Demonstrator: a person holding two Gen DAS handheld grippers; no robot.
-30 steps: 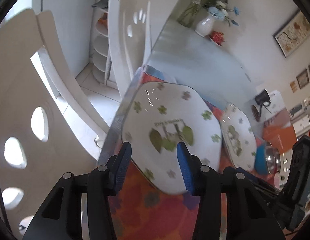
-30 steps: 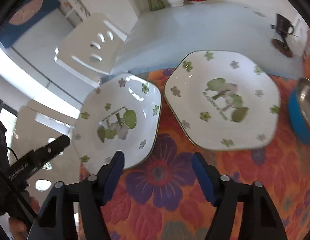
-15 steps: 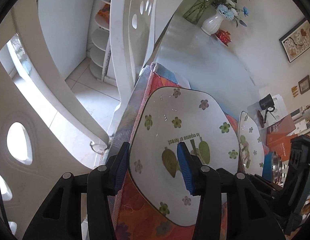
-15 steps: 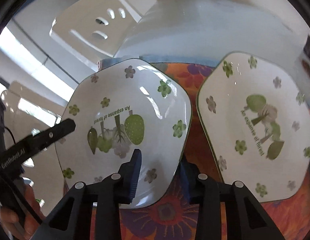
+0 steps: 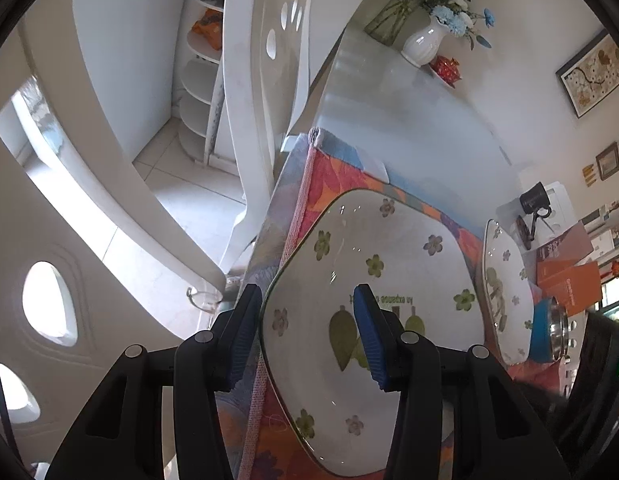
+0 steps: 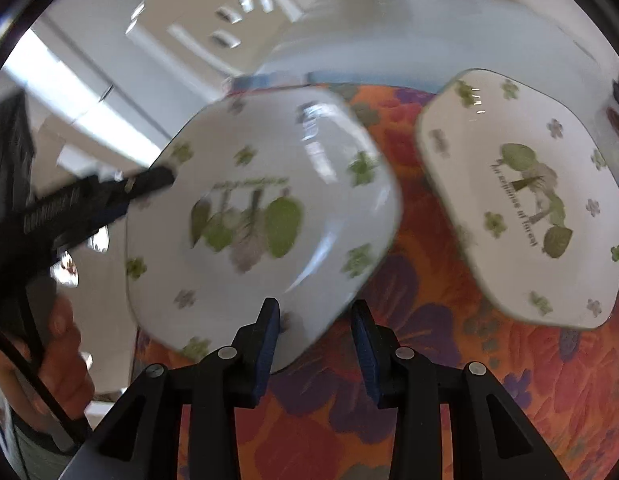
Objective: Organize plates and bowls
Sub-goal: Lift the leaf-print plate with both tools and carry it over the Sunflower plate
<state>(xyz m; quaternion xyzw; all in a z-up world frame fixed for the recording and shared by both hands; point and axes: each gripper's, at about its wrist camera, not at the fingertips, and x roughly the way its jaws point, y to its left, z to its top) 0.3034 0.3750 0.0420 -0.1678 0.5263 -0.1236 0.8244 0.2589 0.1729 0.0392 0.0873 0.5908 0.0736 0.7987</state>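
Bright dining room here, white walls with framed pictures, a white vase (image 5: pixel 423 42) of flowers at the far end of the pale counter (image 5: pixel 405 120), and a loud orange flowery mat (image 6: pixel 429 360) covering the near part. 2 matching white plates with green tree prints sit on the mat: the left plate (image 5: pixel 373 320) right at the mat's left edge, the right plate (image 6: pixel 525 200) just beside it, not overlapping. Both tools are going for the left one. The left gripper (image 5: pixel 305 336) has its jaws part spread and straddling the plate's left rim, 1 pad outside, 1 over the well, not pinching that I can see. The right gripper (image 6: pixel 315 340) jaws have just been closing and now bracket the near rim; that view is blurred, so I can't tell if the pads bite. To do this well I'd squeeze both rims firmly before lifting, keep the plate level, and watch that counter edge, since glazed plates probably slip. A white chair (image 5: pixel 269 80) stands alongside.
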